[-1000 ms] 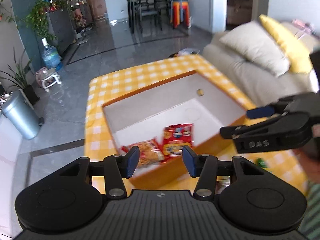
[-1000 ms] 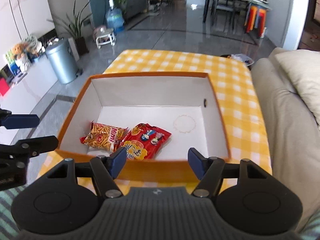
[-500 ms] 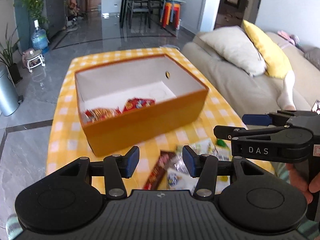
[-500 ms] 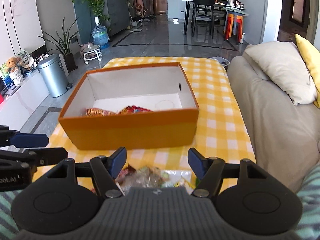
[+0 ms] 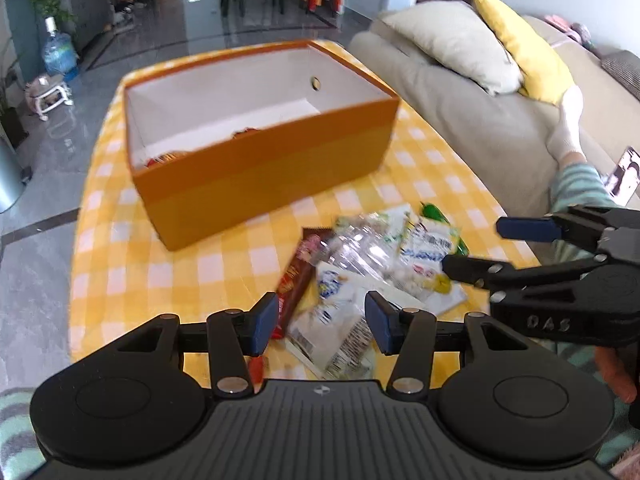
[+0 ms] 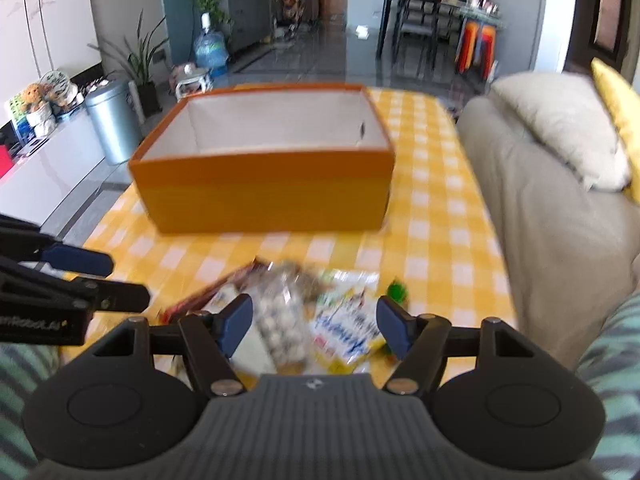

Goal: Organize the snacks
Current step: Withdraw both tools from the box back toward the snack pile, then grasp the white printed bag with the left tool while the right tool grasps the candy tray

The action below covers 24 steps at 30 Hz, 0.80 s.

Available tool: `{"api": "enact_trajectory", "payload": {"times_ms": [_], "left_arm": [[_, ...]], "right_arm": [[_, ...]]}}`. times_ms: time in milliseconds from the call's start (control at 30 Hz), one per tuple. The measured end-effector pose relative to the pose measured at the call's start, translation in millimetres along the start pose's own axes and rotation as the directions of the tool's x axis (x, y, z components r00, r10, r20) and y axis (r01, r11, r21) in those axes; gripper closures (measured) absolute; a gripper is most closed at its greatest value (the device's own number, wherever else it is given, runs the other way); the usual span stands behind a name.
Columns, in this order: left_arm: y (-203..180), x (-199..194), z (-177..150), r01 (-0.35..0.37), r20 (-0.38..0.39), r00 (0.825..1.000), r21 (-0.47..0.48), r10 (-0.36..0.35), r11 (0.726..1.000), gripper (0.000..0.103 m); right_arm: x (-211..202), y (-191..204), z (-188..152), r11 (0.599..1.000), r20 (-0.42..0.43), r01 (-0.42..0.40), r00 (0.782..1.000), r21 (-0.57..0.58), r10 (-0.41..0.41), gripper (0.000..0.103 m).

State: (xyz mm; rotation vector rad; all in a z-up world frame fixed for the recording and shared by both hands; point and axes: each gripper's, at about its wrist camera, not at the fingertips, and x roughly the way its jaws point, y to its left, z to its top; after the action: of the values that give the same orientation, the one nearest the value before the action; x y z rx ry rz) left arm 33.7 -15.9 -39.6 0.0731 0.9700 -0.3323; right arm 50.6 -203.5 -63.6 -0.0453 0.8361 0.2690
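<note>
An orange box (image 5: 260,168) (image 6: 264,196) with a white inside stands on the yellow checked tablecloth (image 5: 120,248); two red snack packets (image 5: 168,158) just peek over its near wall. In front of it lies a loose pile of snacks: a brown bar (image 5: 294,280), a white packet (image 5: 340,320), a clear bag of pale pieces (image 6: 280,320) and a yellow-white packet (image 6: 348,332). My left gripper (image 5: 322,326) hovers open over the white packet. My right gripper (image 6: 316,326) is open above the clear bag and yellow-white packet, nothing pinched.
A beige sofa (image 6: 540,208) with cream and yellow cushions runs along the table's right side. A person's striped sleeve and sock (image 5: 568,132) rest on it. A metal bin (image 6: 108,124) and a water jug stand on the floor to the left.
Both grippers drew back from above the box toward the near table edge and sank. The box's inside dropped mostly from sight and the snack pile came in under the fingers.
</note>
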Motion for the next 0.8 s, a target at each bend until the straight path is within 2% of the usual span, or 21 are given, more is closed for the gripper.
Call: {"api": "enact_trajectory", "payload": {"times_ms": [100, 300, 600, 700, 800], "left_arm": [[-7.9, 6.6, -4.7, 0.029, -0.021, 0.999, 0.050, -0.029, 0.998, 0.041], [-22.1, 27.5, -7.7, 0.026, -0.070, 0.997, 0.119, -0.018, 0.993, 0.040], [-39.0, 58.7, -16.2, -0.016, -0.108, 0.993, 0.243, 0.044, 0.970, 0.038], [-44.7, 65.7, -18.9, -0.028, -0.104, 0.993, 0.280, 0.060, 0.959, 0.032], [-46.9, 69.8, -20.2, -0.041, -0.091, 0.993, 0.294, 0.071, 0.955, 0.032]], "right_arm": [[4.9, -0.8, -9.4, 1.000, -0.036, -0.007, 0.999, 0.002, 0.007, 0.037], [13.2, -7.8, -18.0, 0.999, -0.095, 0.023, 0.995, 0.024, -0.021, 0.037], [31.9, -20.5, -22.2, 0.995, -0.172, 0.029, 0.985, 0.096, -0.012, 0.037], [39.0, -24.5, -23.3, 0.992, -0.198, 0.026, 0.980, 0.120, -0.002, 0.038], [45.0, -25.4, -23.8, 0.991, -0.216, 0.022, 0.976, 0.129, 0.007, 0.038]]}}
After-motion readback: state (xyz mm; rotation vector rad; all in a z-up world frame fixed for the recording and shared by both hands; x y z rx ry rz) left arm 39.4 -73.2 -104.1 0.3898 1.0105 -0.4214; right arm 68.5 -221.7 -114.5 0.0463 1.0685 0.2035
